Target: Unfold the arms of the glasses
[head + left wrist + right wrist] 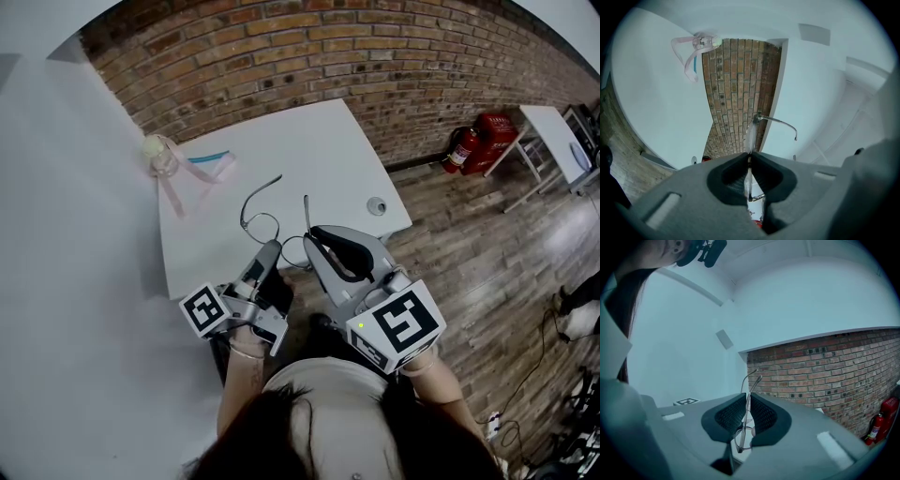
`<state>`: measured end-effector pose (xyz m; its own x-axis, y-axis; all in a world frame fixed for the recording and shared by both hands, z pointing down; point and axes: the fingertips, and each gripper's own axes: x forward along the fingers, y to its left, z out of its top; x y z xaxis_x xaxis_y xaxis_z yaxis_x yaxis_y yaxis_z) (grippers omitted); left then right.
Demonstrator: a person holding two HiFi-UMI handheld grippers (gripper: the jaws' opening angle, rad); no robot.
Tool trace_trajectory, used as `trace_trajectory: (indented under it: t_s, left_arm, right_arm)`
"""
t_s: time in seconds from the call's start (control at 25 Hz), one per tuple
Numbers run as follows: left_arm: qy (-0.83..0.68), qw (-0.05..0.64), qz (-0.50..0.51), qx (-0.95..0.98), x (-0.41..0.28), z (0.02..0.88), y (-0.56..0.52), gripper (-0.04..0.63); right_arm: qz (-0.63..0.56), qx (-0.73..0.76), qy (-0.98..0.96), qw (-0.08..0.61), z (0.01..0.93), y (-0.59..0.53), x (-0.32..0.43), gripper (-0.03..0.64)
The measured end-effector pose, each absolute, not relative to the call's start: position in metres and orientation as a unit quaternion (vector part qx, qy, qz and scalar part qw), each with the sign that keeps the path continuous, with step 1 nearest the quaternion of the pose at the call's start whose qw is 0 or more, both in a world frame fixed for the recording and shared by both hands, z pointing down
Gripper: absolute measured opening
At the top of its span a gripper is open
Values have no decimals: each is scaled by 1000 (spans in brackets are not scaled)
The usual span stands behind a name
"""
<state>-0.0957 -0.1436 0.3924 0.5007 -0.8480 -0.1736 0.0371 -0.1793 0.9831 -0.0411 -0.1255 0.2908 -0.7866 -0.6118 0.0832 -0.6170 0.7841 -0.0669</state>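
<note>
Thin wire-framed glasses hang over the near edge of the white table. My left gripper is shut on the frame by one lens. In the left gripper view the lens edge stands upright between the closed jaws, and one arm sticks out to the right with its curved tip down. My right gripper is shut on the other arm, which points away from me. The right gripper view shows that arm pinched between the ribbed pads, with the lenses below.
A clear object with pink and blue straps lies at the table's far left corner. A small round grey disc sits near the right edge. Brick wall behind, red fire extinguishers and another white table to the right on wooden floor.
</note>
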Motion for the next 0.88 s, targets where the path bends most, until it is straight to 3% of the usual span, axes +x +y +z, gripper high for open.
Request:
trace_trajectory:
  t_s: [0.88]
  left_arm:
    - [-312, 564, -422, 637, -103, 393, -143, 25]
  right_arm:
    - [49, 323, -945, 7, 287, -115, -24, 41]
